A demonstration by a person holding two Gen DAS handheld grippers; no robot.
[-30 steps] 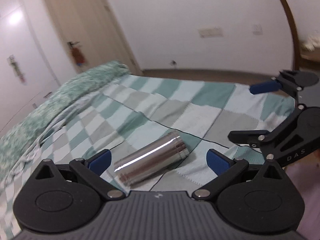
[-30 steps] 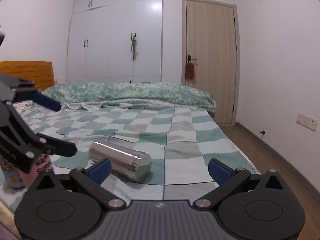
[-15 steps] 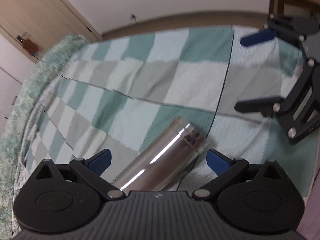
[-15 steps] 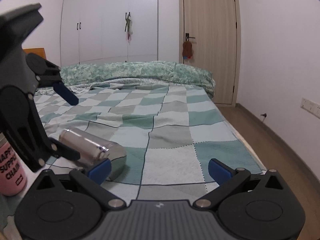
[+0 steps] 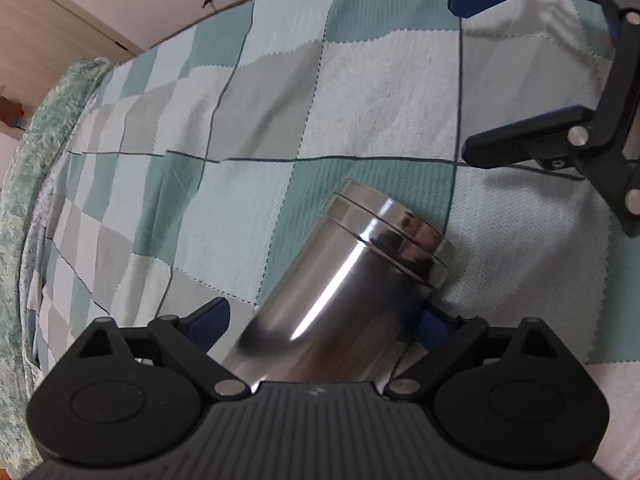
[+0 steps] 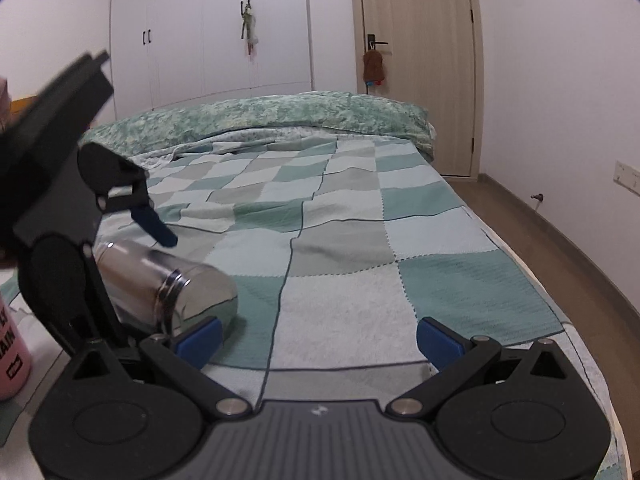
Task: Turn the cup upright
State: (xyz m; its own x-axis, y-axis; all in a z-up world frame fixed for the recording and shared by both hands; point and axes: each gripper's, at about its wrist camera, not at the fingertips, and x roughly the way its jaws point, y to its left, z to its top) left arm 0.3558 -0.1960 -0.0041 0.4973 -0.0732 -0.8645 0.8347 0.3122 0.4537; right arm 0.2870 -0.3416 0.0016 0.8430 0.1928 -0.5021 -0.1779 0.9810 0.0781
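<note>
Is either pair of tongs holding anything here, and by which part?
Nothing is held. The left tongs straddle the lying steel cup's body, jaws still open; the right tongs are open and empty.

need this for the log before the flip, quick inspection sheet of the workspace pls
Surface: checked green and grey blanket on a bed.
Job's things: steel cup lying on its side.
Clutter: pink can at the left edge.
Grippers: left gripper open, fingers either side of the cup; right gripper open, empty, beside the cup.
Cables: nothing seen.
Surroundings: white wardrobe, wooden door, green duvet.
</note>
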